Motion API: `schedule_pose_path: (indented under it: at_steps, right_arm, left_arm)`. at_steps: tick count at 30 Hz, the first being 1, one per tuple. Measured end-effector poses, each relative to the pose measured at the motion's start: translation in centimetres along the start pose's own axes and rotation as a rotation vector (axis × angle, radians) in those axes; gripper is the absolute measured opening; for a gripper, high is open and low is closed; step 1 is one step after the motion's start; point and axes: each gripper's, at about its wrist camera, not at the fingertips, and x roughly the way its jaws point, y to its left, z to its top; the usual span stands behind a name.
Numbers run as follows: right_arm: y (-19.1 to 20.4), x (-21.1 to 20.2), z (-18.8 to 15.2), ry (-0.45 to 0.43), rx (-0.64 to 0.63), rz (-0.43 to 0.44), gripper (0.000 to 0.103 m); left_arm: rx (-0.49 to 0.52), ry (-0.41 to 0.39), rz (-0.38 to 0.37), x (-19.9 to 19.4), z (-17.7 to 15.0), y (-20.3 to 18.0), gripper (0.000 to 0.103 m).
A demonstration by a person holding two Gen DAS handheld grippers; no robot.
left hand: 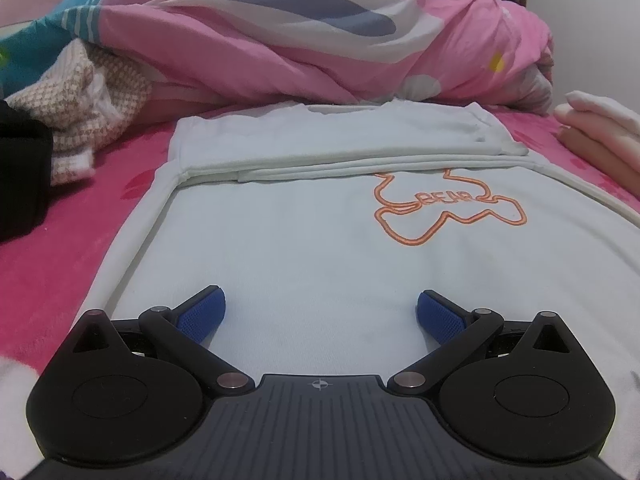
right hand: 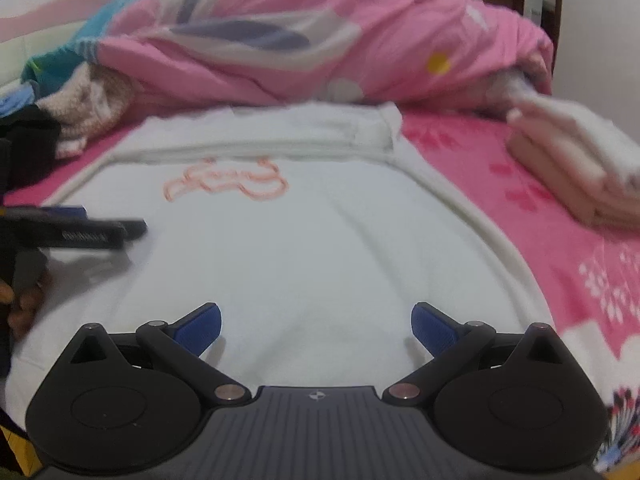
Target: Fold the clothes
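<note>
A pale white shirt (left hand: 304,240) with an orange bear outline (left hand: 448,208) lies flat on the pink bed, its sleeves folded in across the top. My left gripper (left hand: 320,312) is open, blue pads wide apart, low over the shirt's near part and holding nothing. My right gripper (right hand: 316,324) is also open and empty, just above the same shirt (right hand: 304,240) near its right side. The left gripper (right hand: 80,228) shows at the left edge of the right wrist view, over the shirt's left side.
A rumpled pink quilt (left hand: 320,40) lies along the back. A checked knit garment (left hand: 80,120) and a black garment (left hand: 20,176) sit at the left. A stack of folded pale clothes (right hand: 580,168) lies at the right on the pink bedsheet (right hand: 560,248).
</note>
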Motion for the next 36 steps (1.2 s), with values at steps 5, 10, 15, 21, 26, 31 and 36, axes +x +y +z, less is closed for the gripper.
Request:
schedule_pose_path:
  at_steps: [5,10,15,21,26,31,36]
  right_arm:
    - [1.8,1.3,0.2,-0.008,-0.024,0.036,0.103]
    - [2.7,2.7,-0.7,0.019,-0.018,0.065,0.103]
    - [2.7,2.6,-1.2,0.003,-0.018,0.065,0.103]
    - [2.8,2.7,-1.4,-0.001,-0.021,0.060,0.103]
    - [3.0,2.7,-1.4,-0.004,-0.017,0.057,0.103]
    - [3.0,2.7,-1.5,-0.009,-0.015,0.056,0.103]
    - [2.9,2.7,-1.6,-0.012,-0.015,0.056,0.103]
  left_arm:
    - [-0.001,0.008,0.001,0.0,0.0,0.0,0.103]
    - [0.001,0.012,0.005,0.1,0.0,-0.1,0.103]
    - [0.002,0.013,0.009,0.1,0.0,-0.2,0.103]
    - [0.003,0.014,0.014,0.1,0.0,-0.3,0.103]
    - [0.004,0.014,0.016,0.1,0.0,-0.3,0.103]
    - [0.005,0.015,0.018,0.1,0.0,-0.3,0.103]
    - [0.006,0.014,0.020,0.1,0.0,-0.3,0.103]
